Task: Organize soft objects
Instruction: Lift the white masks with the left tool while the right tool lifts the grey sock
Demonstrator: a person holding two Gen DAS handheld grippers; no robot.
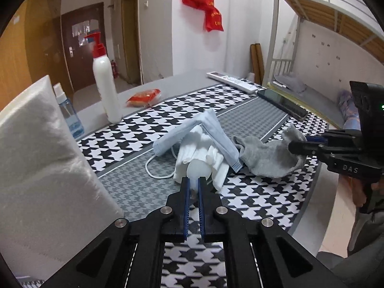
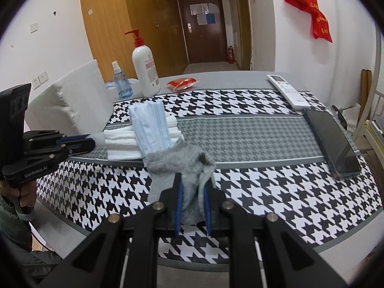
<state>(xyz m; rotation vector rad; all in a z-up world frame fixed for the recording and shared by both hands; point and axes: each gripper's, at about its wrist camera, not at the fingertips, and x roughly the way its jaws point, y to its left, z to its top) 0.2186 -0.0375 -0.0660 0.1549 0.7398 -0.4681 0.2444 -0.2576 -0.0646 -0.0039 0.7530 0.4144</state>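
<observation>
A pile of soft things lies on the houndstooth cloth [image 1: 115,141]. A light blue face mask [image 1: 216,134] lies over a bundle of white cotton pads [image 1: 204,153] in clear wrap. A grey sock [image 1: 266,153] lies to its right, its cuff against the mask. My left gripper [image 1: 193,182] is shut on the wrapped end of the pads. My right gripper [image 2: 193,180] is shut on the grey sock [image 2: 177,165], whose toe end hangs between the fingers. The mask [image 2: 151,127], pads [image 2: 120,144] and left gripper [image 2: 90,141] show in the right wrist view too.
A white foam block [image 1: 43,158] stands at the left. Behind are a white pump bottle [image 1: 105,84], a blue spray bottle [image 1: 68,112] and a red packet [image 1: 144,97]. A remote [image 2: 288,91] and a dark phone [image 2: 333,141] lie at the right side.
</observation>
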